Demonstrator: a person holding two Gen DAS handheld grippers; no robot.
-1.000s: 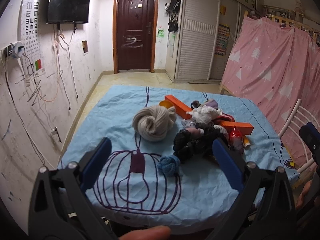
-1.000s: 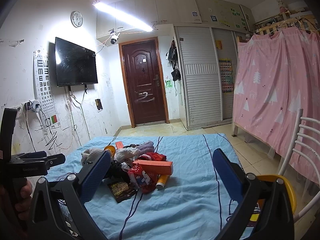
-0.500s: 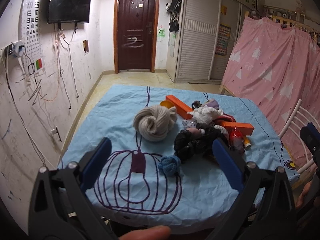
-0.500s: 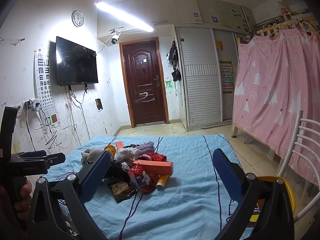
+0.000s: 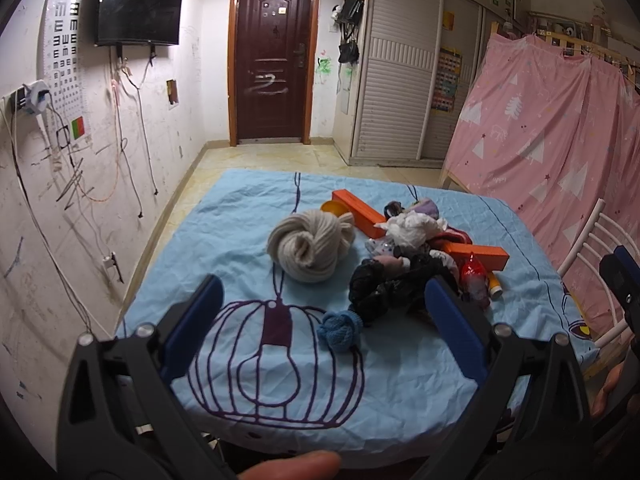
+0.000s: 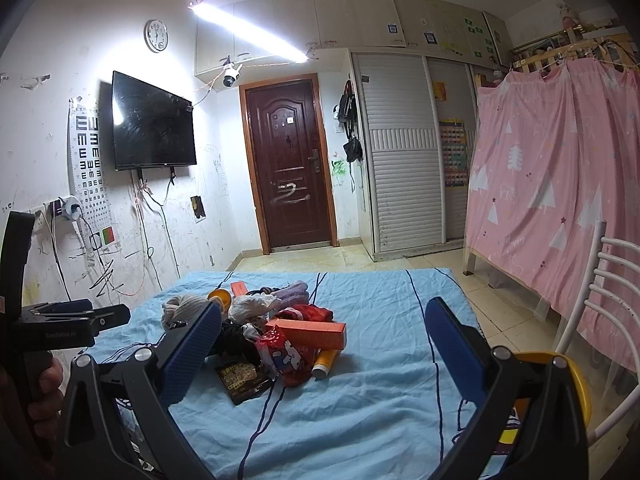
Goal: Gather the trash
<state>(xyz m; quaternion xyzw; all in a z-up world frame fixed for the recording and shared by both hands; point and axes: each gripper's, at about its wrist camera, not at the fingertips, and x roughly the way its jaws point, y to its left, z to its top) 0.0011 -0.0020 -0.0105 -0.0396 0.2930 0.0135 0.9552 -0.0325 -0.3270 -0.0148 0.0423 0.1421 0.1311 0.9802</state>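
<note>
Nothing has been collected yet: the pile of trash [image 5: 416, 256] sits untouched mid-table on the blue cloth [image 5: 240, 224]. Both the left gripper [image 5: 320, 322] and right gripper [image 6: 323, 334] hover short of it, fingers wide apart and empty.

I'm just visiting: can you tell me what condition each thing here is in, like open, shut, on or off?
Left gripper: open, holding nothing.
Right gripper: open, holding nothing.
Dark brown wooden door: shut.
Black wall-mounted television: screen dark, off.
Long ceiling tube light: on.
White slatted wardrobe doors: shut.
Beige yarn ball: wound up, lying on the blue cloth.
Black plastic bag: crumpled in the pile.
</note>
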